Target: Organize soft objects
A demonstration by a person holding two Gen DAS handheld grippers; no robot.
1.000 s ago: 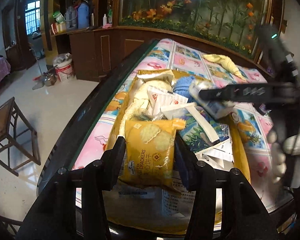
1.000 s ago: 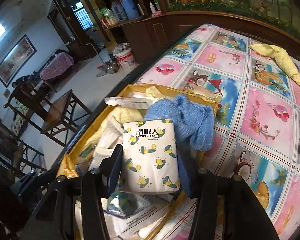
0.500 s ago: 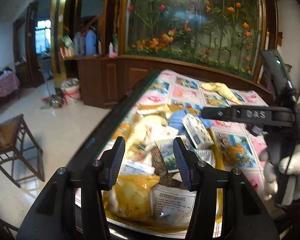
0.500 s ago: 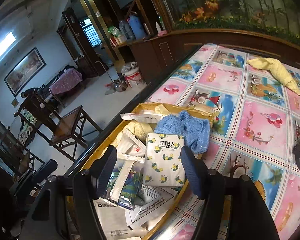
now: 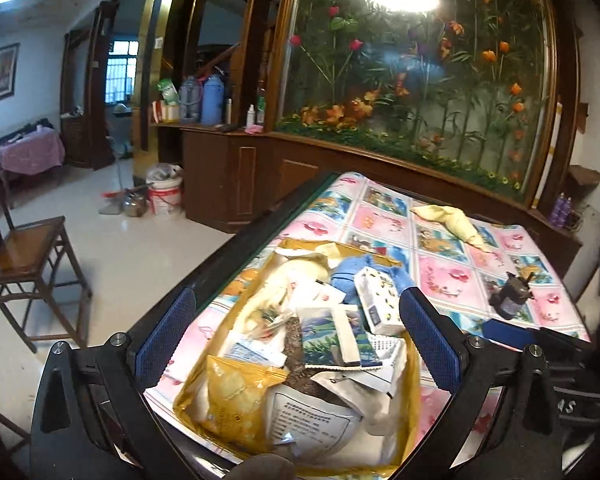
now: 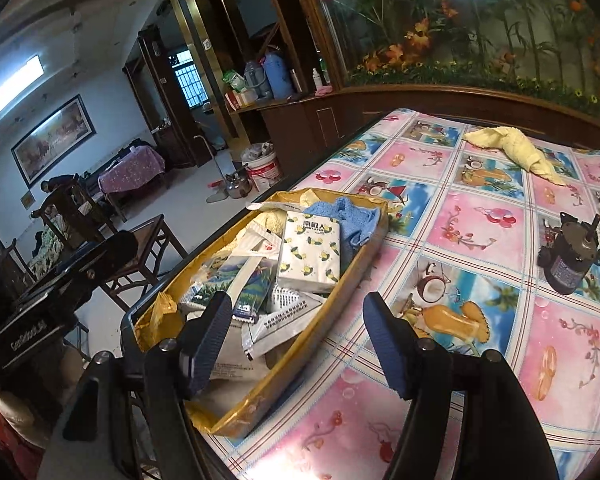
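Most of the soft things are already lying gathered in the yellow tray (image 6: 340, 280) at the left edge of the tabletop (image 6: 480, 320), so the sorting is looking well advanced. In the right wrist view the tissue pack (image 6: 309, 254) with the lemon print is resting on top of the pile, leaning against the blue cloth (image 6: 350, 216) at the tray's far end, and flat sachets and paper packets are filling the middle. In the left wrist view the yellow cracker bag (image 5: 230, 396) is sitting at the tray's near end, at about 7 o'clock from the tissue pack, with a pale fluffy item (image 5: 296, 280) at about 11 o'clock from it. Both tools are hanging empty: the left gripper (image 5: 296, 336) is hovering above the tray with its fingers spread wide, and the right gripper (image 6: 296, 344) is hovering over the tray's right rim with its fingers likewise apart and holding nothing. What seems to be remaining is the yellow cloth (image 6: 512, 152), which is lying crumpled at the far end of the tabletop, well apart from the tray, at roughly 1 o'clock from it. The small dark motor (image 6: 568, 256) is standing on the right side of the tabletop (it looks hard, so it is probably not part of the job).
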